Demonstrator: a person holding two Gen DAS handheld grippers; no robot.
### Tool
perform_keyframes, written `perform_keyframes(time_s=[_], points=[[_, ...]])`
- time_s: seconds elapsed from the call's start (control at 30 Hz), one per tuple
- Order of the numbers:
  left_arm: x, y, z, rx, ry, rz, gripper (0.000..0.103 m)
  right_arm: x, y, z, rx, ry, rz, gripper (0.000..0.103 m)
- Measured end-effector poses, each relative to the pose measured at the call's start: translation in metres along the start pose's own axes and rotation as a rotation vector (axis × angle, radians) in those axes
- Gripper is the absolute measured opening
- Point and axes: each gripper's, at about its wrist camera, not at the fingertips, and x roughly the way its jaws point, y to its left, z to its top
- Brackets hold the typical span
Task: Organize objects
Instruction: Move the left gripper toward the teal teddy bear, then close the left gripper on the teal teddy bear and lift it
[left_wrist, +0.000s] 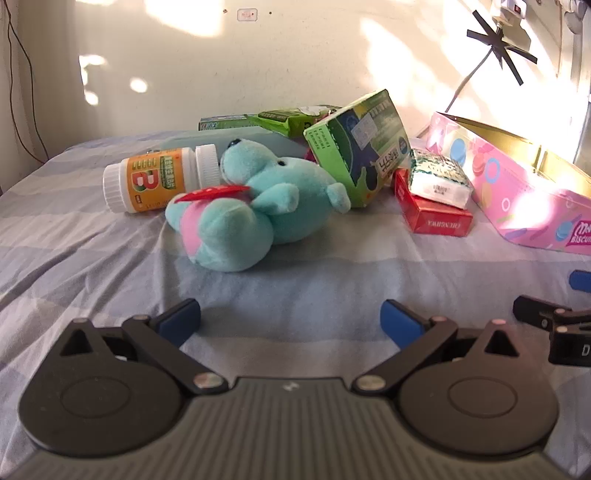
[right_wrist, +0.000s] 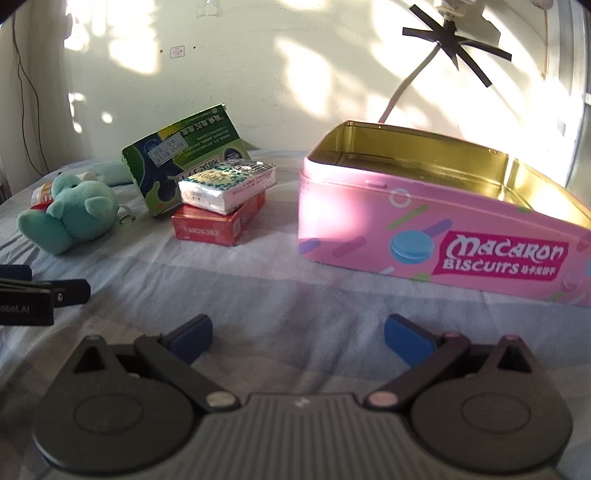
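Observation:
A teal plush toy (left_wrist: 255, 206) (right_wrist: 70, 212) lies on the striped bed sheet (left_wrist: 92, 258), ahead of my left gripper (left_wrist: 290, 321), which is open and holds nothing. Behind the toy lie an orange-label pill bottle (left_wrist: 159, 179), a green box (left_wrist: 358, 147) (right_wrist: 181, 155), and a tissue pack (left_wrist: 439, 177) (right_wrist: 229, 184) on top of a red box (left_wrist: 432, 210) (right_wrist: 218, 221). An open pink biscuit tin (right_wrist: 424, 221) (left_wrist: 517, 184) stands at the right, its inside bare. My right gripper (right_wrist: 298, 334) is open over the sheet in front of the tin.
A pale wall (left_wrist: 258, 66) rises behind the bed, with black tape and a white cable (right_wrist: 406, 85) on it. More green packets (left_wrist: 266, 120) lie at the back. The right gripper's fingertip (left_wrist: 535, 312) shows at the left view's right edge.

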Motion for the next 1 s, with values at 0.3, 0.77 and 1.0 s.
perform_keyframes(time_s=[0.3,0.77,1.0], points=[[-0.023,0.052,0.003,-0.041,-0.039,0.034,0.103,-0.009,0.053,0.025,-0.108,-0.100,0.136,0.103],[-0.019,0.103,0.045,-0.167,-0.048,-0.248,0.103,0.017,0.120,0.061,-0.220,-0.115,0.316,0.092],[0.006,0.095,0.064,-0.235,-0.004,-0.384,0.092,0.044,0.141,0.073,-0.337,-0.079,0.443,0.094]])
